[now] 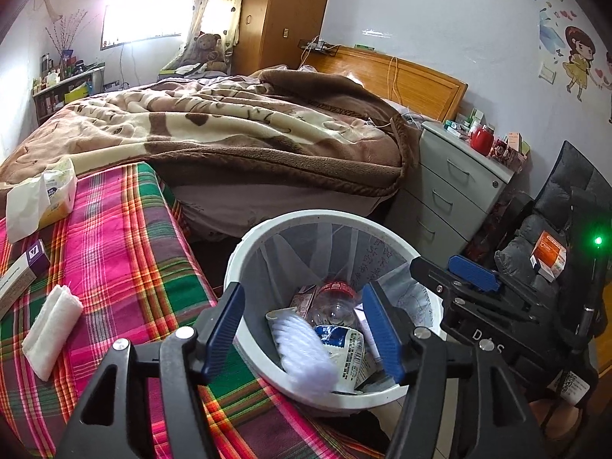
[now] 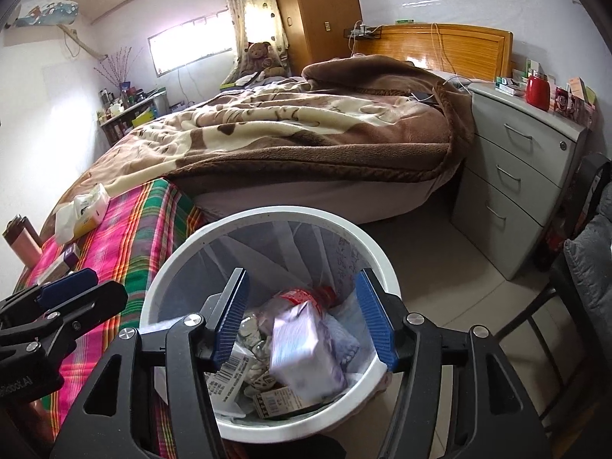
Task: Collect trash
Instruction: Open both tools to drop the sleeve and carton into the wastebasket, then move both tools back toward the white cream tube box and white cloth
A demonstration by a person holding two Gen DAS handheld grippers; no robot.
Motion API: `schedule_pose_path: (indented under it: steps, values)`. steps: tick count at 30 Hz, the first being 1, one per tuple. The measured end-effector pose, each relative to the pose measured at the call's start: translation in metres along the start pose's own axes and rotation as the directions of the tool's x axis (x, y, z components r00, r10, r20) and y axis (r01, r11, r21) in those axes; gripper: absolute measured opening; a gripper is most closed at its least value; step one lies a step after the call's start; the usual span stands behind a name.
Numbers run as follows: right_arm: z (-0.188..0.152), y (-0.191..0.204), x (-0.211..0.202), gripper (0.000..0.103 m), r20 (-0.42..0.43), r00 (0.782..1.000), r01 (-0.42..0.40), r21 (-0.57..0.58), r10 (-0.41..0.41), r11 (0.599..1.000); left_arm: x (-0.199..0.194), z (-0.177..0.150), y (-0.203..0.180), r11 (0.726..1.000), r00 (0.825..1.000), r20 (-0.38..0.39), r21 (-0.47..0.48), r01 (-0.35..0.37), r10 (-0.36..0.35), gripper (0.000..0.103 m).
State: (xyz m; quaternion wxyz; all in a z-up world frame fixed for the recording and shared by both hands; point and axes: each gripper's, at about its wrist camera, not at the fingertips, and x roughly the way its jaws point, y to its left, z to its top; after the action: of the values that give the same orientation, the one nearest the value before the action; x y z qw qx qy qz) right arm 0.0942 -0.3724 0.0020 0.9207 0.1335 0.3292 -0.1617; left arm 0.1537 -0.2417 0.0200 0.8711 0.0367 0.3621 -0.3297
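A white trash bin (image 1: 244, 256) with a clear liner stands on the floor beside the plaid-covered surface. My left gripper (image 1: 304, 331) hangs over it, open. A blurred white wad (image 1: 306, 359) is loose between its jaws, touching neither pad. My right gripper (image 2: 304, 319) is open above the same bin (image 2: 179, 256), with a blurred pale purple box (image 2: 306, 352) loose below its blue pads (image 2: 376, 321). Inside lie a red-labelled plastic bottle (image 1: 336, 302) and printed wrappers (image 1: 350, 348). A folded white tissue (image 1: 51, 334) and a purple box (image 1: 26, 267) lie on the plaid cloth.
A tissue pack (image 1: 46, 195) and a pink flask (image 2: 23, 244) sit on the plaid cloth (image 1: 126, 252). The bed with a brown blanket (image 1: 237, 126) lies behind, a grey drawer cabinet (image 2: 516, 176) stands at the right, and a black chair with a cushion (image 2: 589, 267) is nearer.
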Motion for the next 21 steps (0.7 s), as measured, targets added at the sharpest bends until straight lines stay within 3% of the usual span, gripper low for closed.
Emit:
schedule_pose_path:
  steps: [8, 21]
  values:
    - [0.001, 0.008, -0.003, 0.06, 0.008, 1.0, -0.012, -0.006, 0.012, 1.0, -0.014, -0.003, 0.012, 1.0, 1.0, 0.021, -0.016, -0.018, 0.018, 0.067]
    - [-0.001, 0.045, -0.012, 0.06, 0.041, 0.994, -0.097, -0.049, 0.099, 0.994, -0.048, -0.011, 0.053, 0.994, 0.992, 0.082, -0.058, -0.089, 0.094, 0.068]
